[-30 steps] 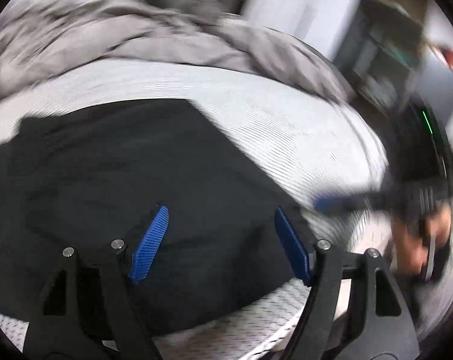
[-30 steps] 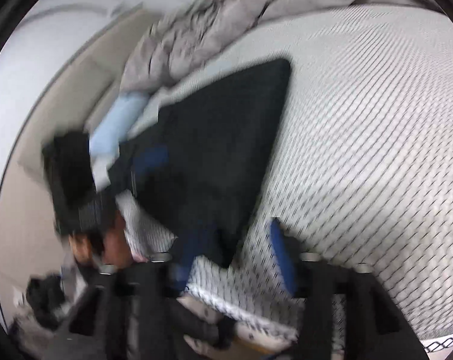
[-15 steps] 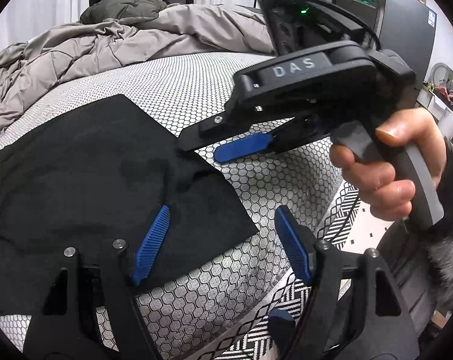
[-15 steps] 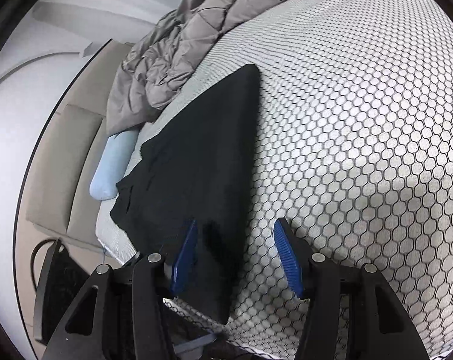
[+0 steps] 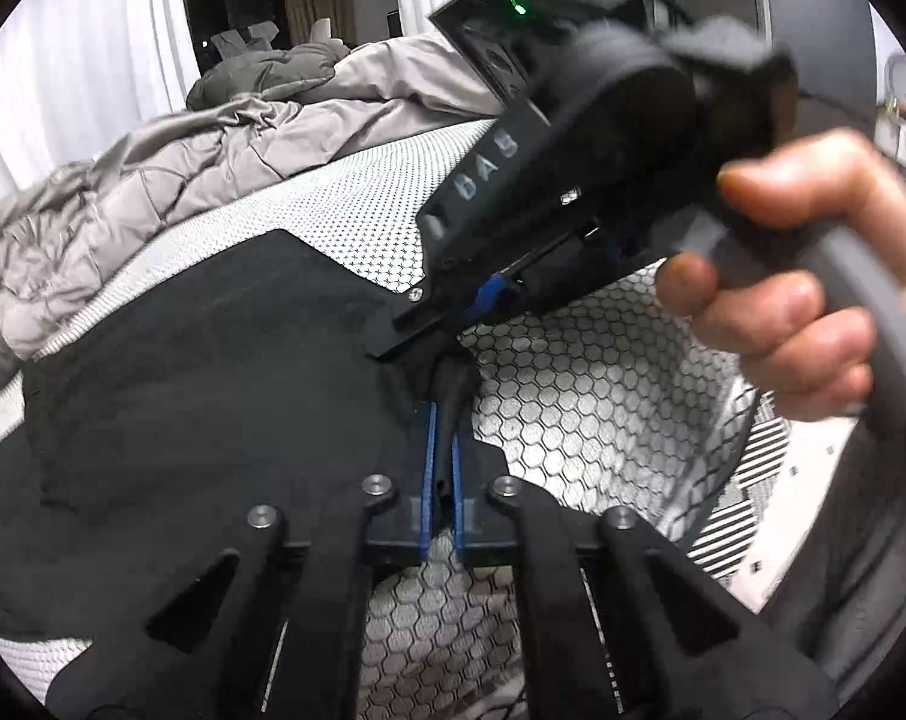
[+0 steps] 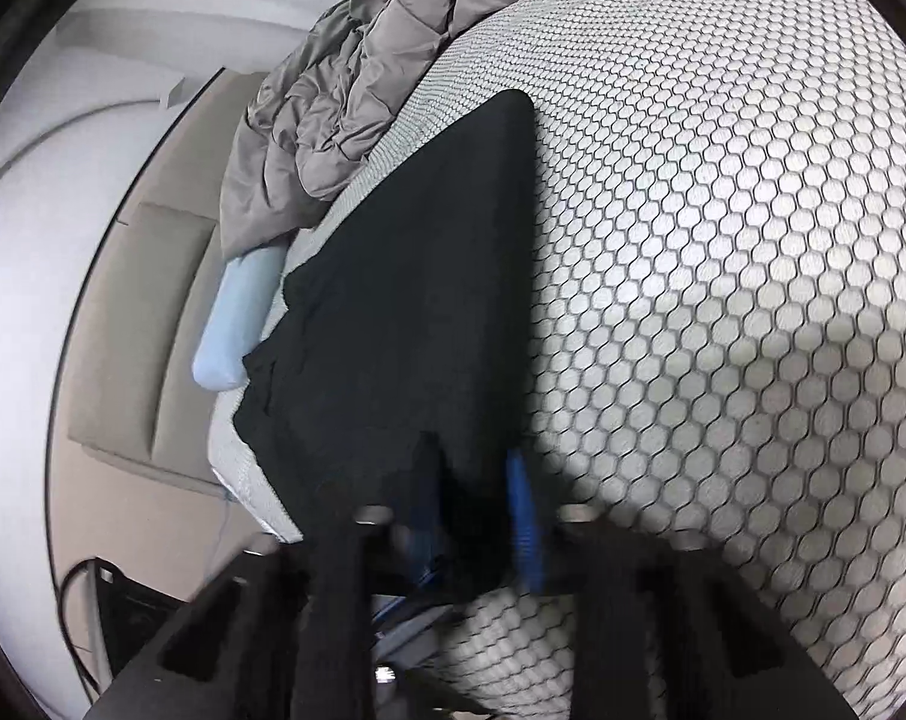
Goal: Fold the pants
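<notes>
Behind everything lies the bed, its cover printed with a honeycomb pattern, and a grey quilt is bunched at the far side. On this bed the black pants are spread flat, with one end reaching toward the near edge of the mattress.

I judge that I am at the grasping step of a fold. My left tongs are pressed together on a pinch of the cloth at the near corner of the pants; the blue pads have the fabric between them. My right tongs, held by a hand, are also closed narrow on the same end of the pants, just beside the left ones.

Next, I think, both tongs must lift this end together and carry it over the flat part toward the far end, keeping the edge straight so that no wrinkle forms
</notes>
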